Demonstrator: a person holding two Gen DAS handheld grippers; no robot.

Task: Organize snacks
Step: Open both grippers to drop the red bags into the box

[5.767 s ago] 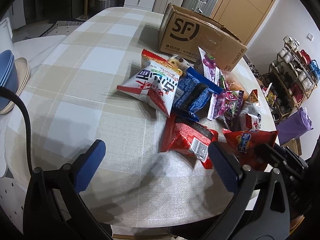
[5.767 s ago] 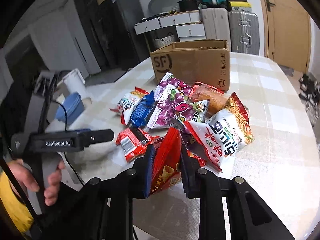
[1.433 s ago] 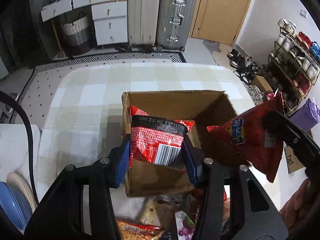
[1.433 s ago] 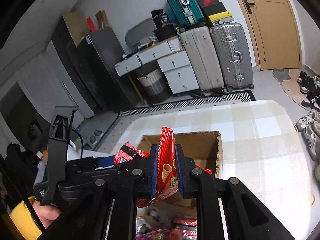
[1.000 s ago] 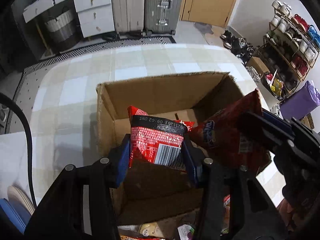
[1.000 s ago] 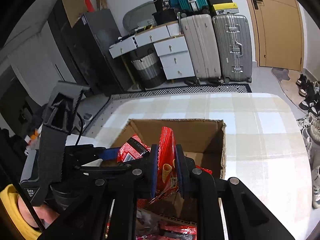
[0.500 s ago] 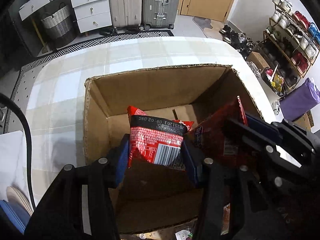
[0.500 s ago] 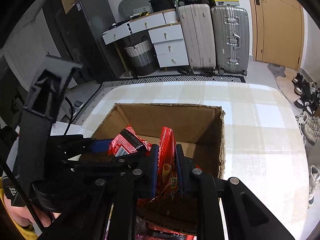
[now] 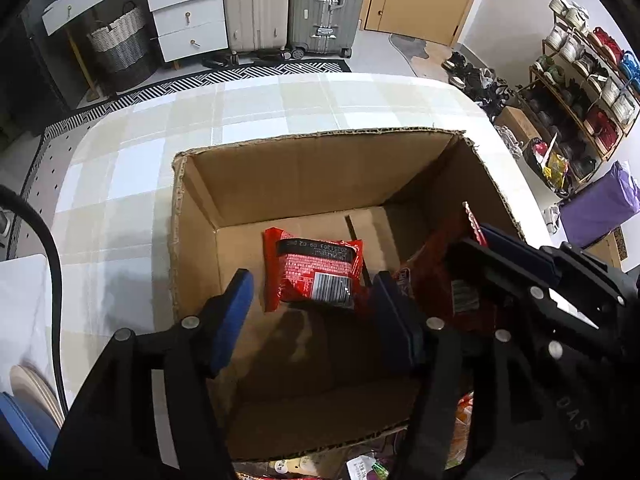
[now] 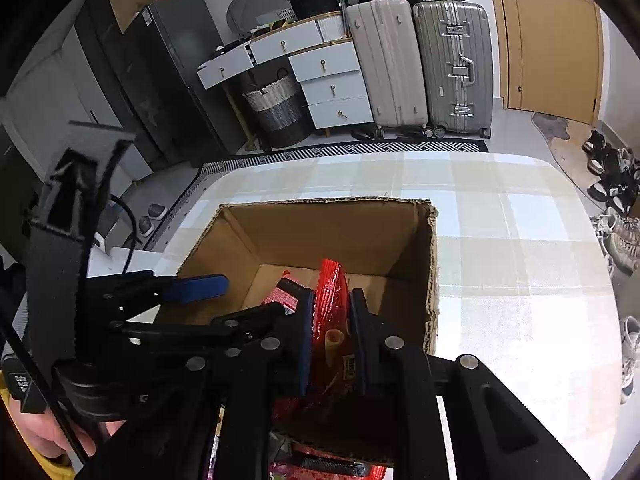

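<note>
One cardboard box [image 9: 320,168] stands open on the checked table [image 9: 132,168], and two red snack packets are inside its walls. The first, a red packet with a barcode [image 9: 316,276], lies flat on the box floor, at about twelve o'clock from the left gripper [image 9: 316,320]. That gripper's blue pads stand apart on either side of the packet without touching it, and its jaws are opening. The second, a red chip bag [image 10: 331,320], stands on edge between the pads of the right gripper [image 10: 330,336], at about three o'clock from the flat packet in the left wrist view. Those jaws are narrow and starting to open; the pads seem to press the bag yet, though the view is too tight to be sure.

Only the left wrist view shows the flat packet whole, with its barcode, along with the shoe rack [image 9: 580,80] at two o'clock. Only the right wrist view shows the pictured roll on the chip bag, a hand [image 10: 60,436] at eight o'clock holding the left gripper, and more snack packets [image 10: 332,466] outside the box at six o'clock. Both show two suitcases [image 10: 420,68] and one woven basket [image 10: 276,108].
</note>
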